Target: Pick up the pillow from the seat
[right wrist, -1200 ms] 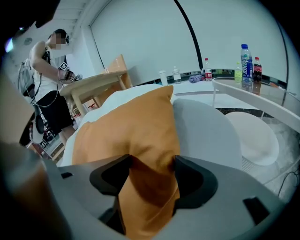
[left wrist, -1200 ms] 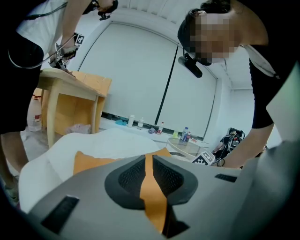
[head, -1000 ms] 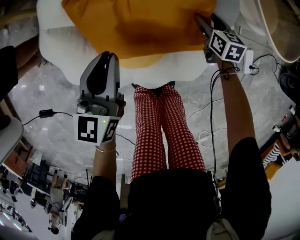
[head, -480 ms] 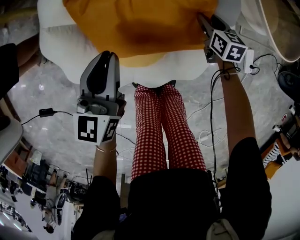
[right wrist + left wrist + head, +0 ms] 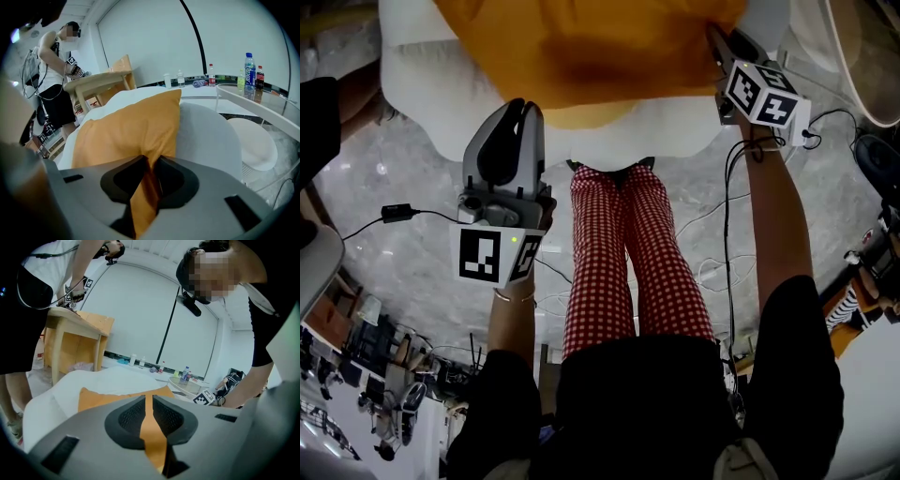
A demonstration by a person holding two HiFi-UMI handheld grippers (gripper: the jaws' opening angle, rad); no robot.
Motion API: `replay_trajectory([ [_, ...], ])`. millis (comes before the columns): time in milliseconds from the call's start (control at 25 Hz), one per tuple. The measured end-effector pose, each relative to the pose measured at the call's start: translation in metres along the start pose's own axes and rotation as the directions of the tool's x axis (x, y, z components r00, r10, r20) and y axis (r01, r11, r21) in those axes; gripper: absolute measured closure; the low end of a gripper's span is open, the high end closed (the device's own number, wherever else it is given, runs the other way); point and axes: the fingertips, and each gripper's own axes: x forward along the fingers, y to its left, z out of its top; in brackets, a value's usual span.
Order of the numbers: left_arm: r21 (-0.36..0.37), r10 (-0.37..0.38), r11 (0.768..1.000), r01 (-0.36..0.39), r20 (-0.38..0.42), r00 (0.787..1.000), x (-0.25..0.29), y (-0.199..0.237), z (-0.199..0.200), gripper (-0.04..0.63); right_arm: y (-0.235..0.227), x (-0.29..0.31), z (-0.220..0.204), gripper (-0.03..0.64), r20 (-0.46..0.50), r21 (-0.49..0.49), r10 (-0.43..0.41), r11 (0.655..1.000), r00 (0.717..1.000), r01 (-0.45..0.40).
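Observation:
An orange pillow [image 5: 591, 47] lies on a white cushioned seat [image 5: 422, 84]. My right gripper [image 5: 717, 37] is at the pillow's right edge. Its jaws have just been closing, and in the right gripper view the orange fabric [image 5: 131, 126] is pinched between the pads of the right gripper [image 5: 151, 164]. My left gripper [image 5: 520, 108] hangs short of the seat's front edge, shut with nothing in it. The left gripper view shows the left gripper [image 5: 146, 401] with only a thin slit between its pads. Behind it lies the pillow [image 5: 103, 397].
The holder's legs in red checked trousers [image 5: 623, 253] stand close against the seat's front. Cables [image 5: 394, 214] trail over the marble floor. Another person works at a wooden table [image 5: 101, 82] behind the seat. Bottles [image 5: 249, 65] stand on a shelf, and a round white chair [image 5: 253, 140] is at the right.
Both grippers keep nearly the same places in the head view. The right gripper's tips stay at the pillow's right edge. The left gripper stays still and shut.

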Motion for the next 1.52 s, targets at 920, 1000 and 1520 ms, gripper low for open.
replay_trajectory([
  [920,-0.050,0.026,0.998,-0.025,0.026,0.999,-0.001,0.022,-0.013,0.520,0.012,-0.017,0.008,0.554,0.005,-0.027,-0.060,0.998,0.998,0.060],
  [1000,-0.063,0.014,0.998,-0.012,0.028,1.000,-0.001,0.026,-0.016,0.518,0.012,-0.018,0.010,0.554,0.002,-0.026,-0.068,0.997,0.998,0.068],
  [1520,-0.023,0.078,0.997,-0.079,-0.040,0.996,0.009,0.076,-0.056,0.437,0.004,-0.014,0.005,0.553,-0.011,-0.020,-0.104,0.994,0.995,0.104],
])
